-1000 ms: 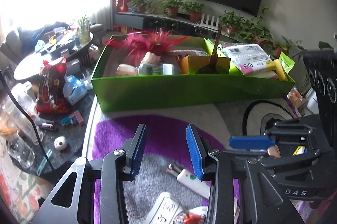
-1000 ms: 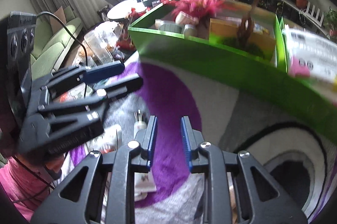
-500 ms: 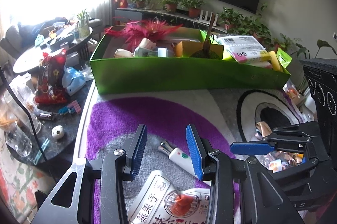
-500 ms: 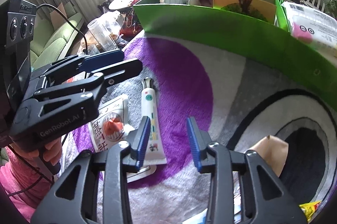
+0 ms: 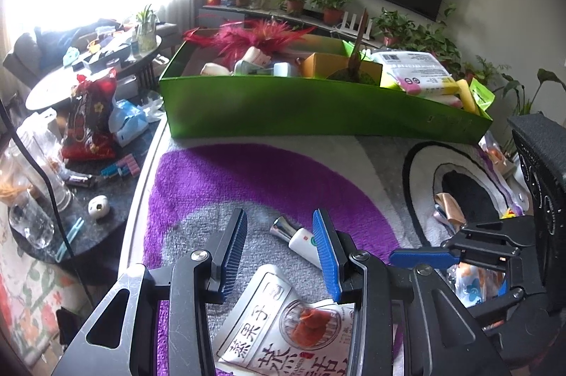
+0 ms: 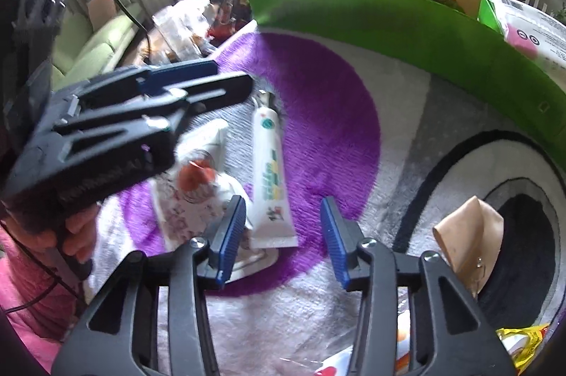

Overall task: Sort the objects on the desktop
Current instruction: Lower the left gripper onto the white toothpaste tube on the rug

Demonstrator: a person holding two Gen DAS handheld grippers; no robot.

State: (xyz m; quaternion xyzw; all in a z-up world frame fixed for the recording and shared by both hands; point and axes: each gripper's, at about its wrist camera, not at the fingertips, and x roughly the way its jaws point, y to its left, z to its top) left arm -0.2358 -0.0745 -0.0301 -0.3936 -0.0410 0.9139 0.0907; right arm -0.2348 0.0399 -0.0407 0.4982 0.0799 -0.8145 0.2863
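- The left gripper [image 5: 279, 243] is hovering over the rug [image 5: 247, 178], its blue pads parted with nothing between them, above a white snack packet [image 5: 283, 323] printed with red fruit.
- The right gripper [image 6: 283, 227] is pointing down at the rug; its jaws are opening and are gripping nothing, though the flat end of a white tube [image 6: 270, 178] is lying under the gap.
- The tube is lying on the purple patch of the rug, its silver cap [image 5: 281, 227] towards the green box [image 5: 318, 117], just beside the snack packet.
- The green box is standing along the rug's far edge, filled with a red feathery thing [image 5: 254, 36], an orange carton [image 5: 336, 66] and a white wipes pack [image 5: 414, 68].
- A tan pouch [image 6: 470, 234] is resting on the rug's black ring, towards the right edge.
- A hand [image 6: 76, 234] with a pink sleeve [image 6: 32, 287] is holding the left gripper.
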